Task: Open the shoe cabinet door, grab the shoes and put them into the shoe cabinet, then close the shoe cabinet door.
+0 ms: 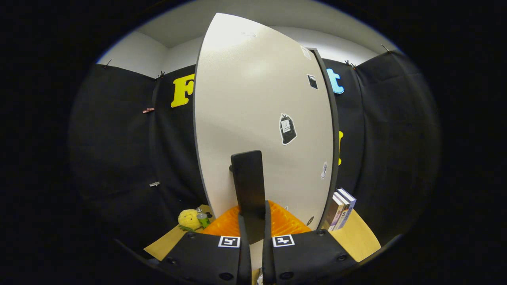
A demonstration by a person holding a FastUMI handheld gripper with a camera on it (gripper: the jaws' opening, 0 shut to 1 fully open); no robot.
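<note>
Shoe cabinet door [257,118]: in the gripper view, a tall pale panel stands straight ahead of the fingers and rises far above them, its dark edge showing down the right side. Several small stickers sit on its face; the largest dark sticker [287,129] lies up and to the right of the fingers.

A dark, flat, upright handle [248,186] juts from the door just above the fingers, and its lower end drops into the narrow slot between them. The gripper [255,229] has its 2 fingers drawn close together around that lower end, and they appear to pinch it, though the exact contact is hard to confirm. This grip looks chosen so the door can be swung by its handle; whether that swing is to open or to shut it, I cannot tell.

Just beyond the fingertips, at the foot of the door, lies a bright orange ribbed thing [287,223], possibly a cushion or mat. Left of the fingers, a small yellow plush toy [189,219] rests on the tan floor [358,237]. Right of the fingers, 3 books [341,213] lean upright against the door's lower right edge.
</note>
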